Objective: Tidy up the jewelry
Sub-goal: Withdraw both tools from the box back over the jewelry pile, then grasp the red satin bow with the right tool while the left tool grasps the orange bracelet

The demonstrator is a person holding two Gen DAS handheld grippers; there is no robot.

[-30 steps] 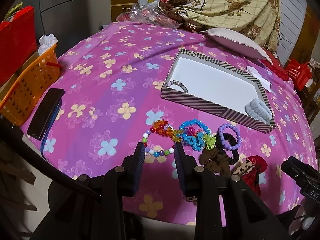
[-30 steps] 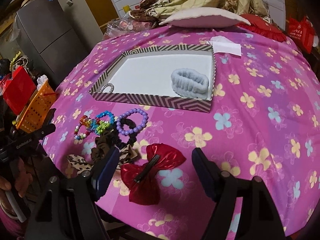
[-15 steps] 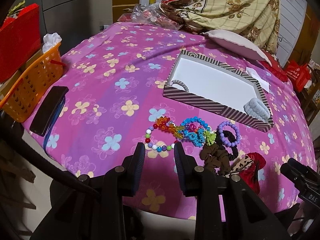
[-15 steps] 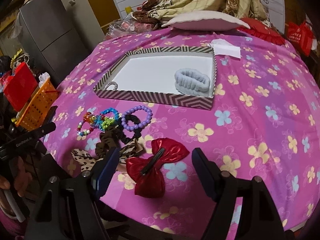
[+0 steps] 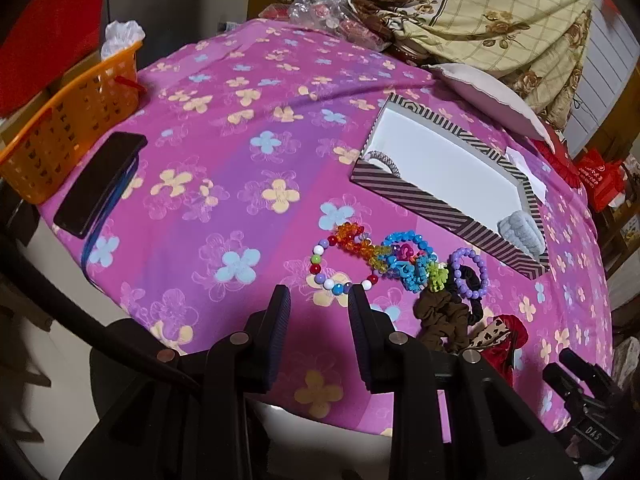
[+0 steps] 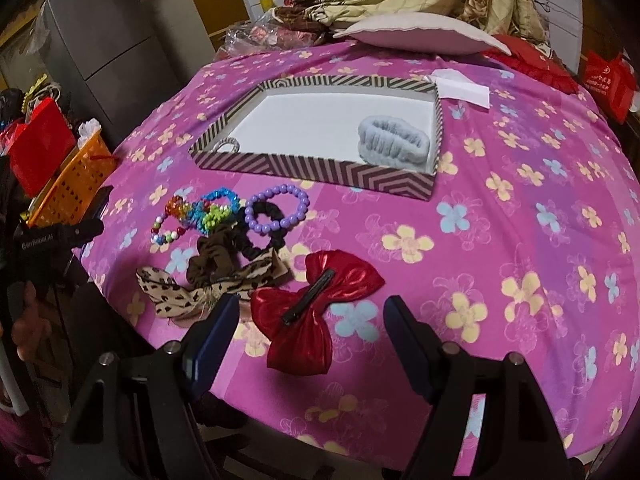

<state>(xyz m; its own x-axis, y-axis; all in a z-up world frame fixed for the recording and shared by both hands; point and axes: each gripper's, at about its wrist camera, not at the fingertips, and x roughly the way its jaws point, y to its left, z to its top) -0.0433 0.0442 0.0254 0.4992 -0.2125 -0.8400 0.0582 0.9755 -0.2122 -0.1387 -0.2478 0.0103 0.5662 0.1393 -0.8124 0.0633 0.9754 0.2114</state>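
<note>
Pink flowered cloth (image 6: pixel 500 152) covers the table, with a striped tray (image 6: pixel 320 168) toward its far side. Already in the tray are a grey scrunchie (image 6: pixel 394 142) at its right end and a silver bracelet (image 6: pixel 227 145) in its near left corner.

Everything else lies in a cluster near the cloth's front edge: a multicolour bead bracelet (image 5: pixel 340 264), a blue one (image 5: pixel 408 256), a purple one (image 6: pixel 278 210) over a black scrunchie (image 6: pixel 260 236), a brown scrunchie (image 6: pixel 212 260), a leopard bow (image 6: pixel 188 290) and a red bow (image 6: pixel 316 312).

The right gripper (image 6: pixel 308 324) is spread wide and empty, its jaws flanking the red bow, which lies clip side up. It looks like the next item to go. I would lower straight down, close across the narrow waist at the clip (image 6: pixel 308 292), and keep the left finger clear of the leopard bow, which is just beside it.

The left gripper (image 5: pixel 316 308) has a narrow gap, holds nothing, and sits just short of the multicolour bracelet.
</note>
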